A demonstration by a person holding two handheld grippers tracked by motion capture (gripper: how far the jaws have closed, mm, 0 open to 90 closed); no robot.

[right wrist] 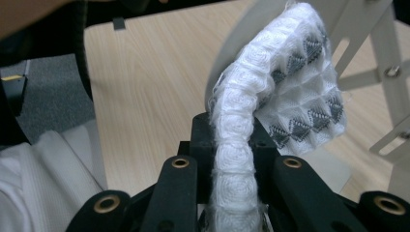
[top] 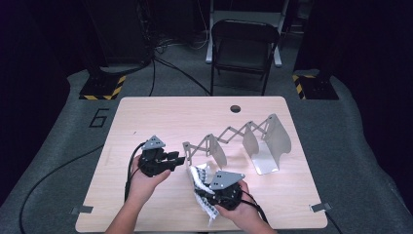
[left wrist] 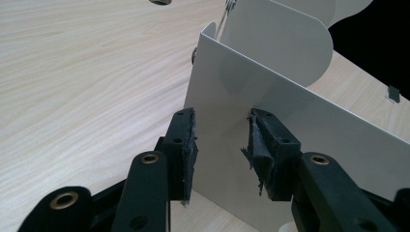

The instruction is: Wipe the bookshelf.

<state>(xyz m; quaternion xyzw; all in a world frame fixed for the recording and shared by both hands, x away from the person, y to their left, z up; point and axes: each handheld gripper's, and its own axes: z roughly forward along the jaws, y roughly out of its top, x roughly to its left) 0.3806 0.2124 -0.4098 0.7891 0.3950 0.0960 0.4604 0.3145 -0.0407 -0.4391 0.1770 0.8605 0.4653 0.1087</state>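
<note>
Near the table's front edge, the right gripper (top: pixel 207 187) pinches a folded cloth (right wrist: pixel 270 92) just beside the rack (top: pixel 234 141). The left gripper (left wrist: pixel 220 150) straddles 1 rack panel (left wrist: pixel 270 111), jaws apart. Steady the rack, then slot the cloth upright between 2 panels.

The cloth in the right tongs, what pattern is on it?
The cloth is white and quilted, with grey triangle marks; it shows best in the right gripper view.
</note>
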